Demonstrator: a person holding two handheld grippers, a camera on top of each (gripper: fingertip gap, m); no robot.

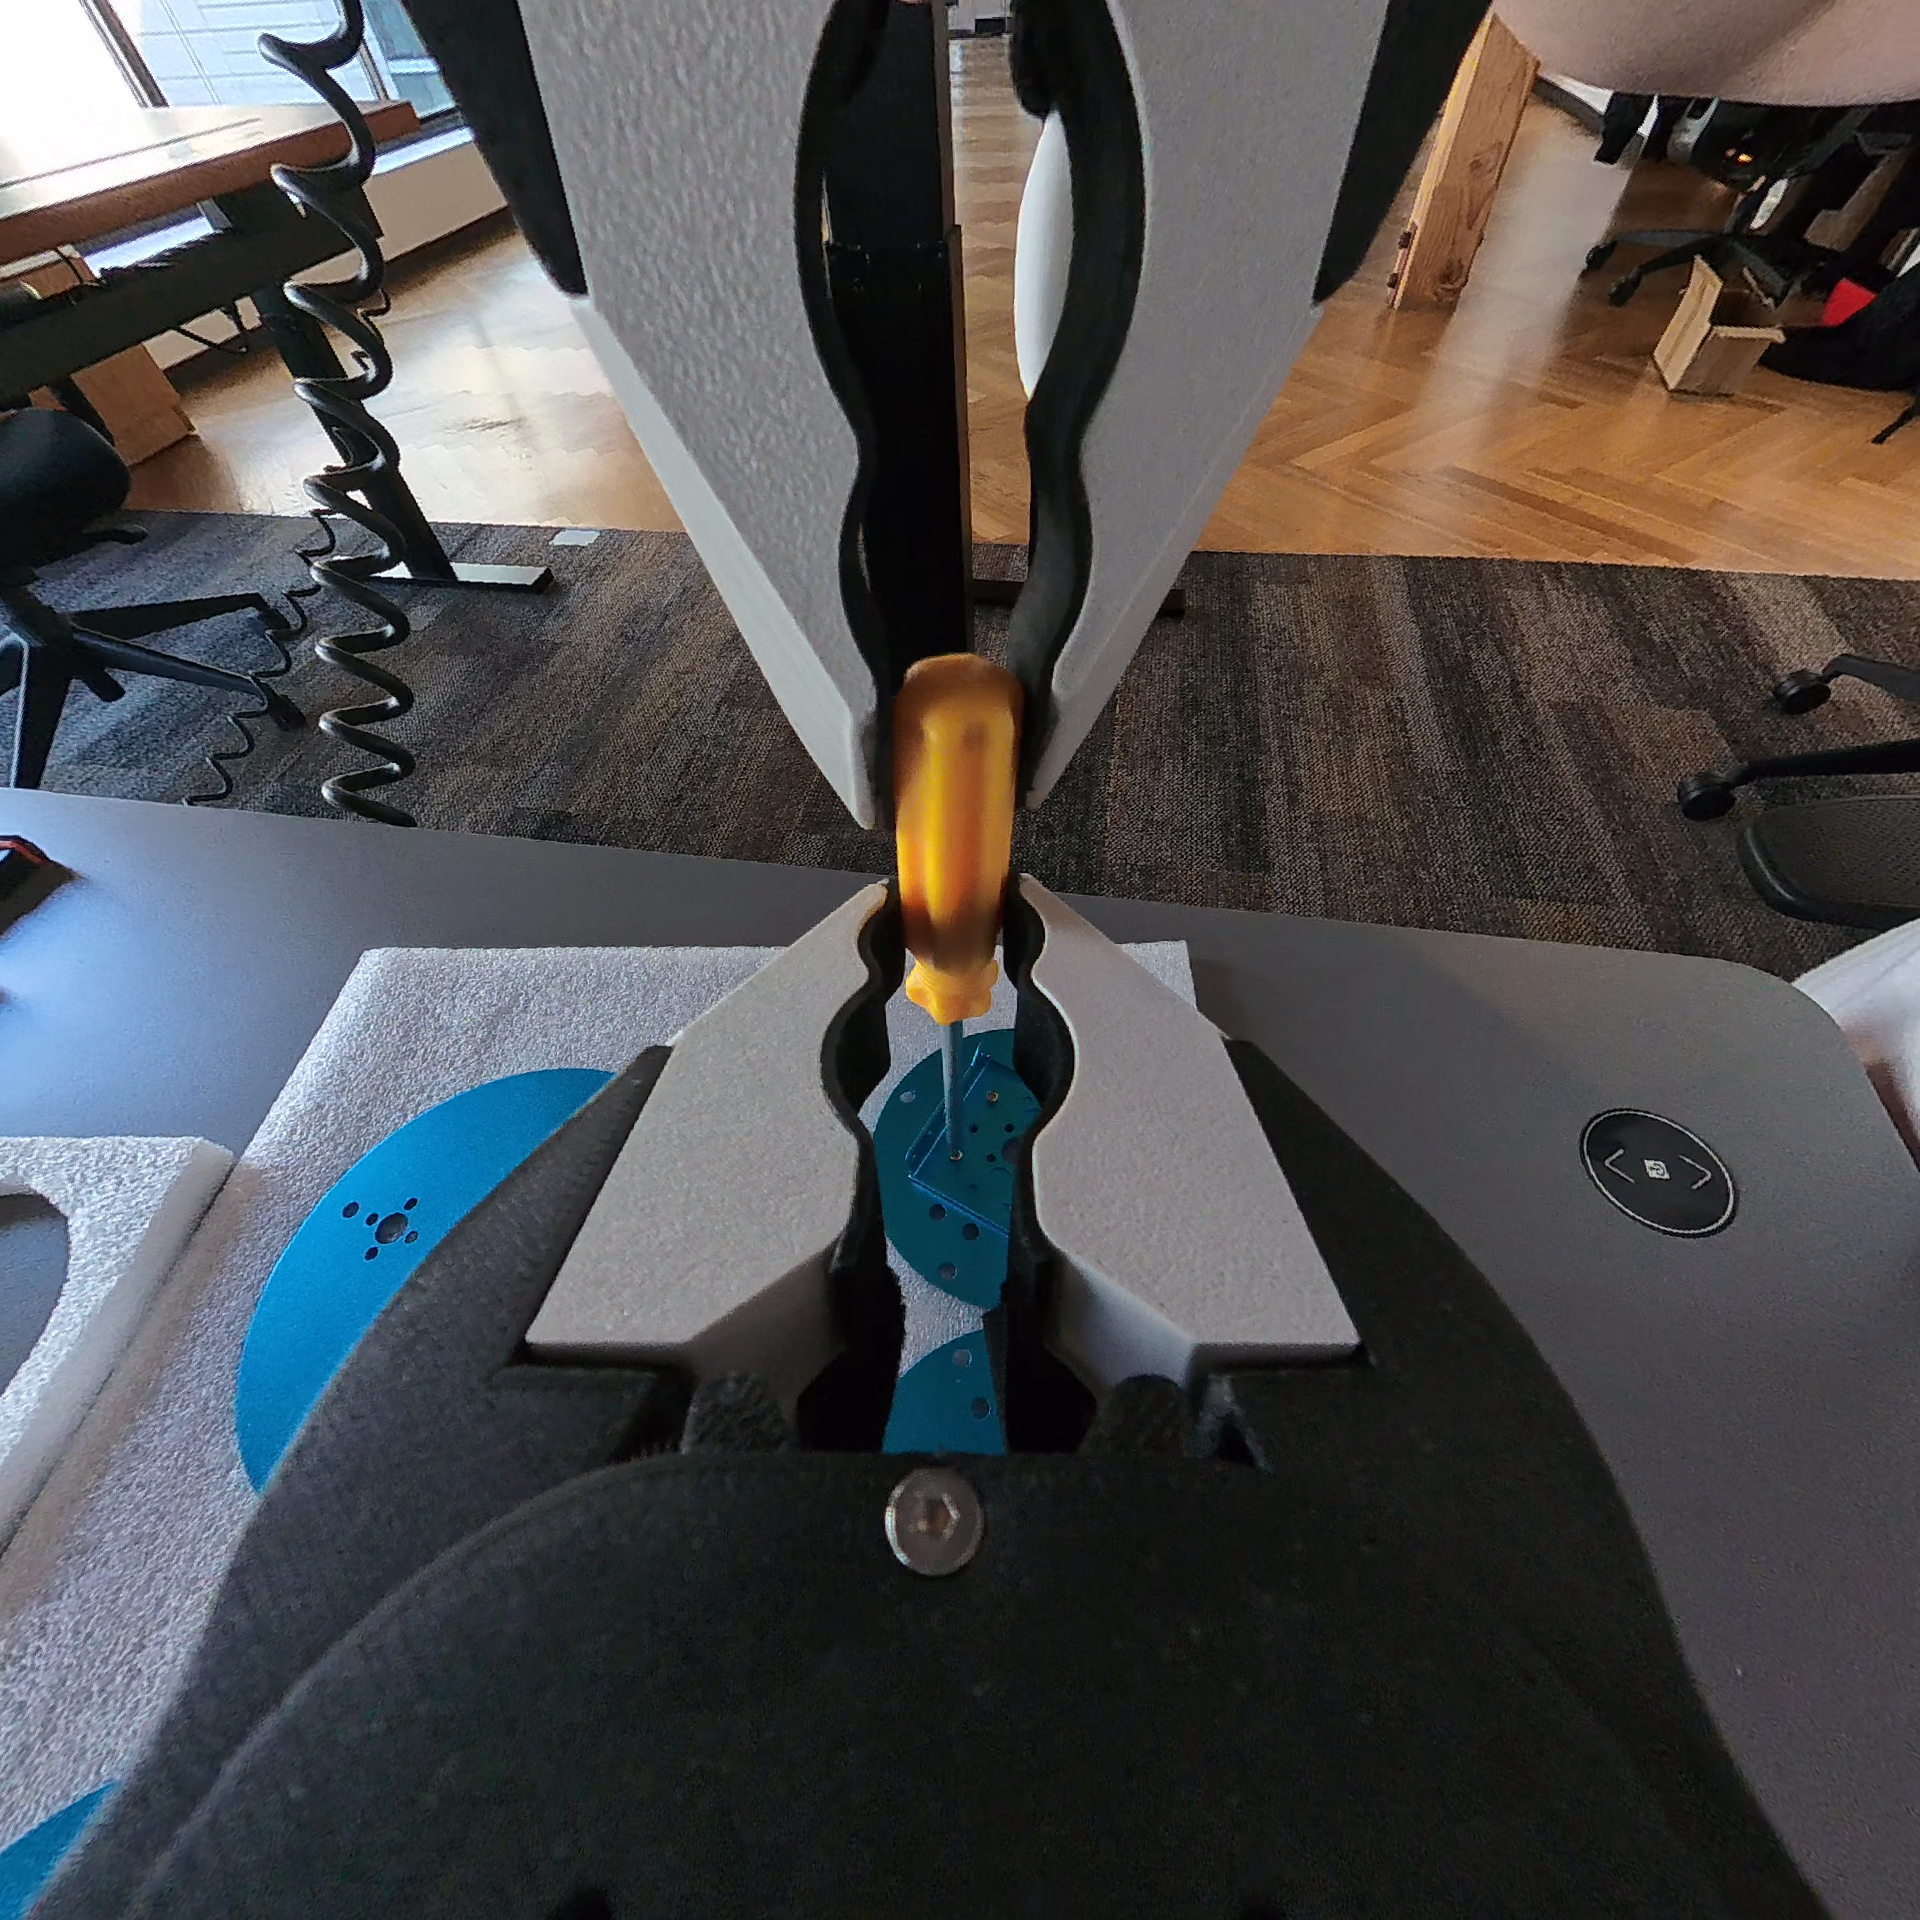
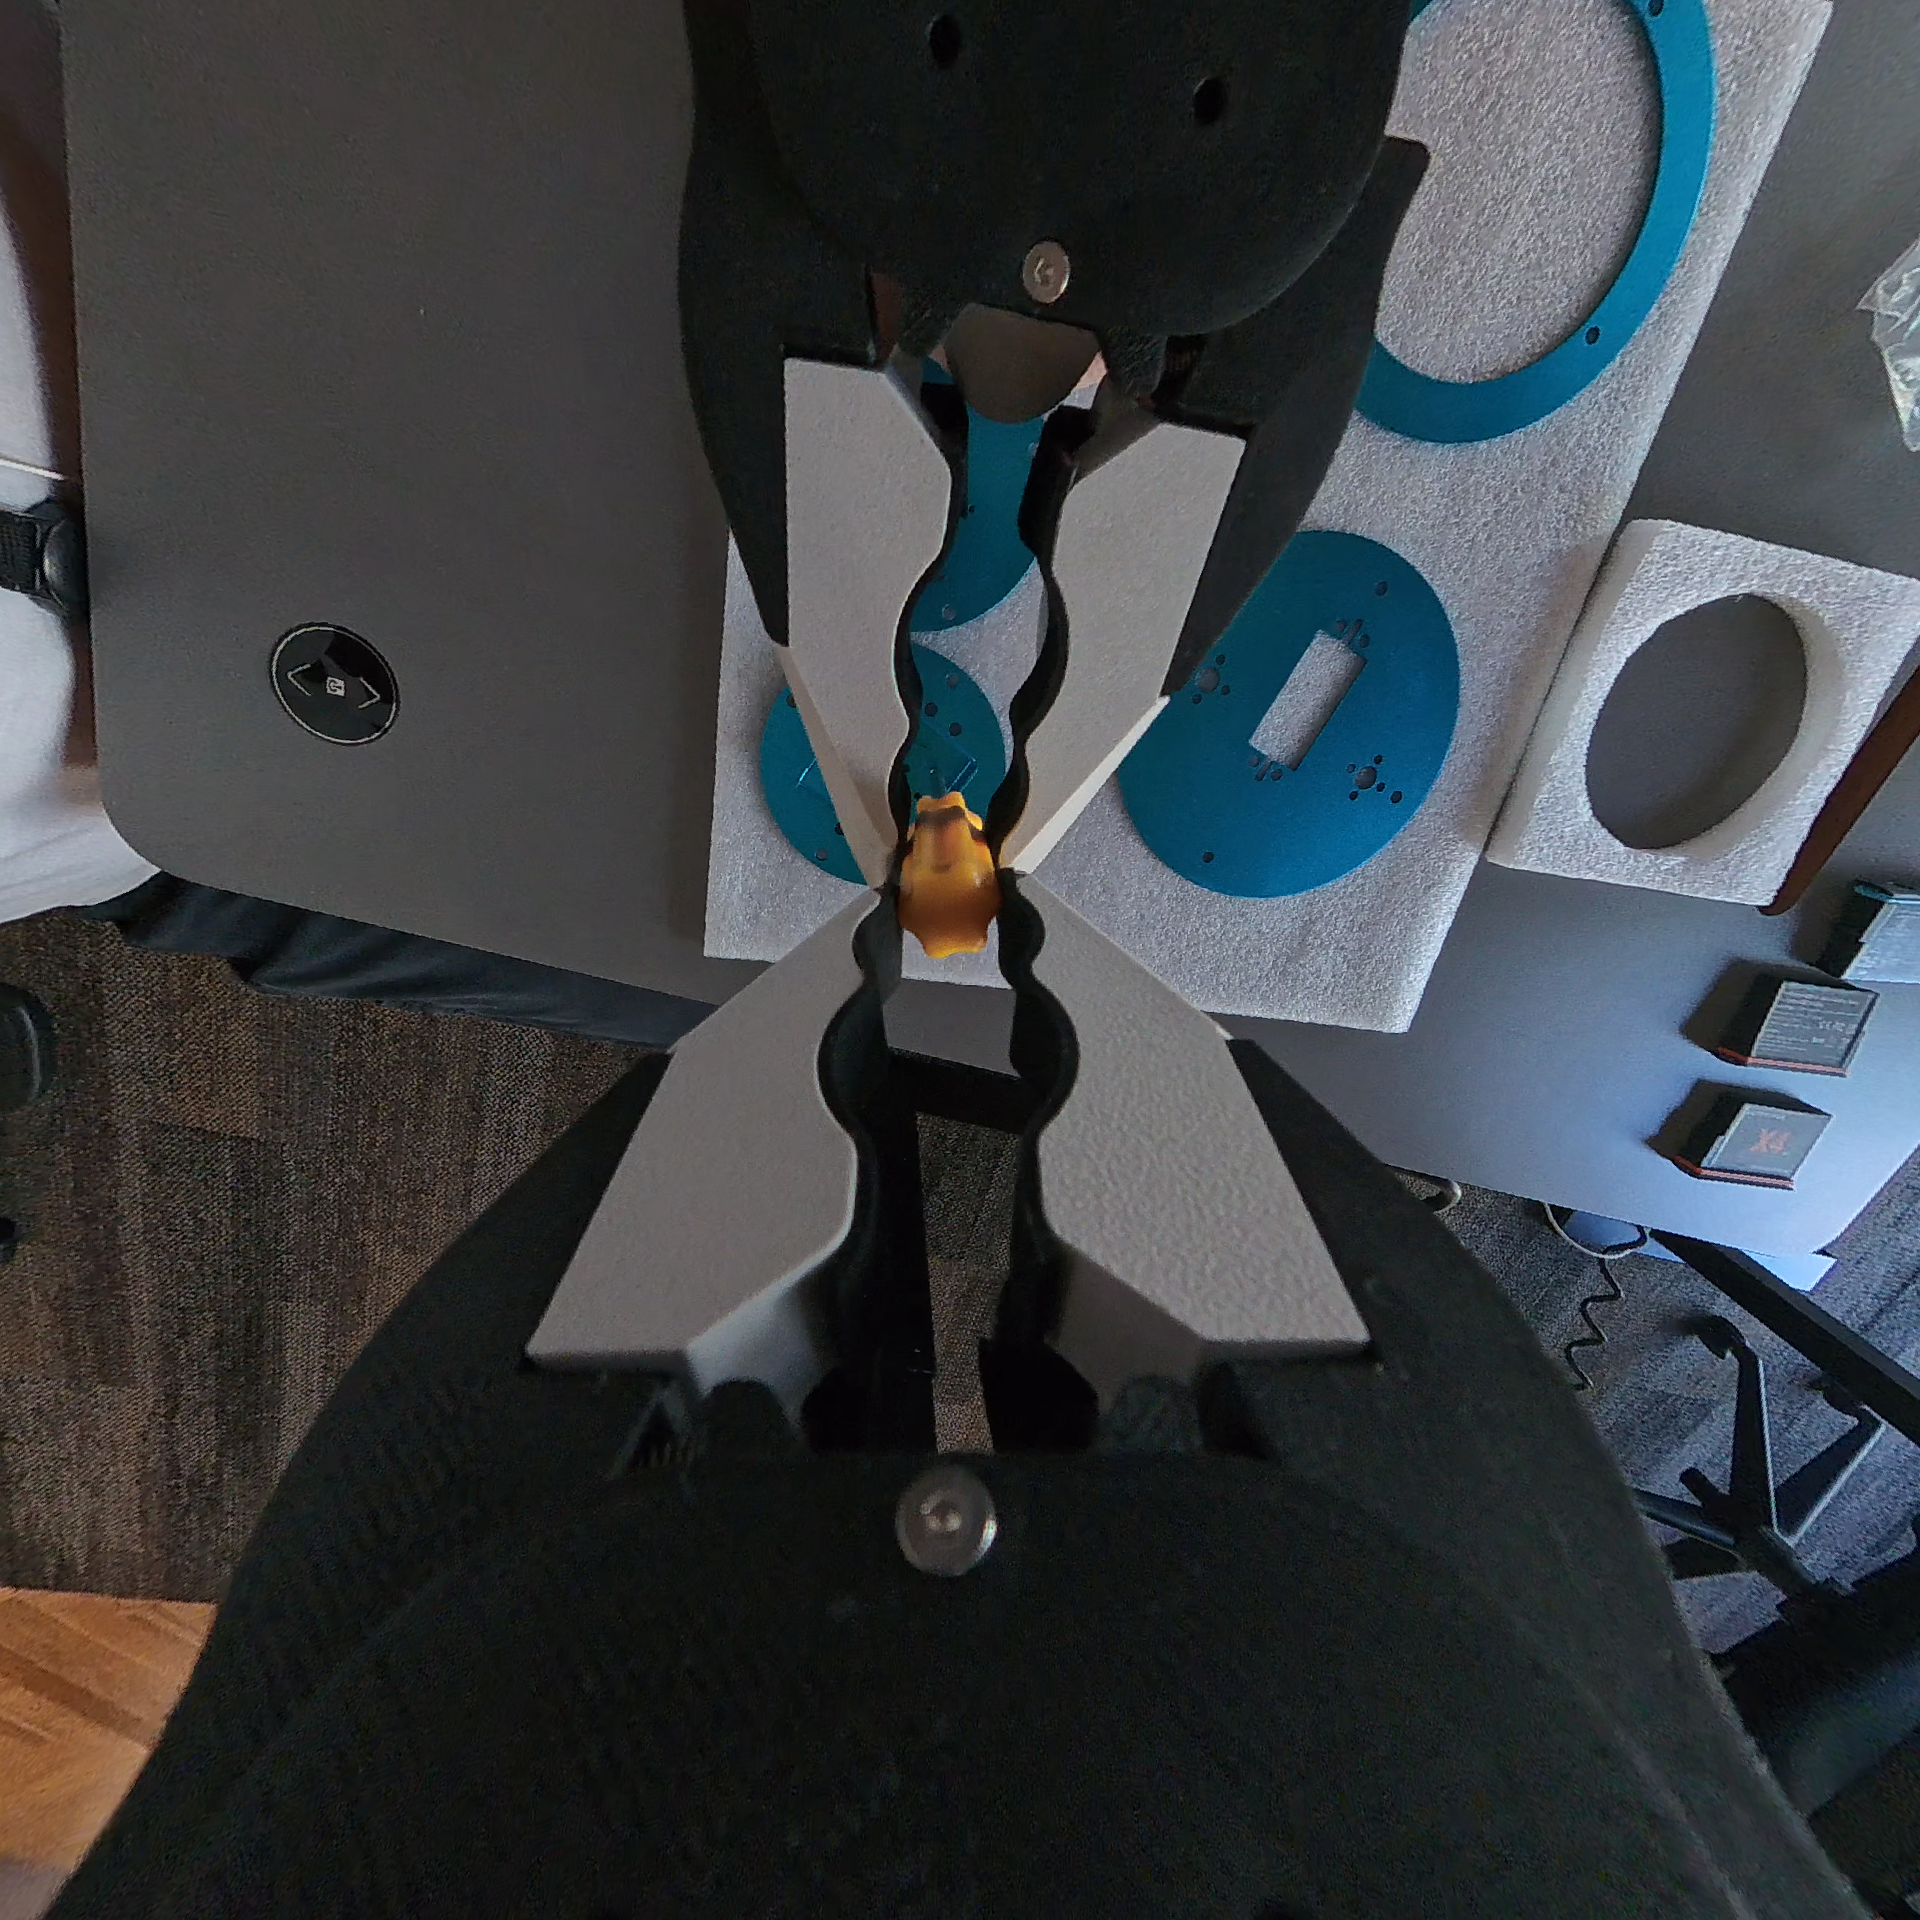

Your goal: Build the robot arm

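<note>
An orange-handled screwdriver (image 1: 951, 790) stands upright, its thin shaft tip in a hole of a small blue bracket (image 1: 977, 1153) on a round blue perforated disc (image 1: 940, 1226). My left gripper (image 1: 953, 899) is shut on the lower end of the handle. My right gripper (image 1: 953, 805) comes from above and is shut on the upper handle. In the right wrist view the right gripper (image 2: 940, 914) and the left gripper (image 2: 940, 847) meet tip to tip around the handle (image 2: 943, 883), above the disc (image 2: 800, 769). All lies on a white foam sheet (image 1: 499, 1018).
On the foam lie a large blue plate with a rectangular slot (image 2: 1382, 727) and a blue ring (image 2: 1621, 312). A foam block with an oval hole (image 2: 1662, 582) and two small black boxes (image 2: 1787, 1029) sit on the grey desk (image 2: 416, 312). A round desk control (image 2: 335, 683) is nearby. Both grippers' tips are close together, under 4 cm apart. My left gripper's tips are some 9 cm from the small blue bracket (image 1: 977, 1153).
</note>
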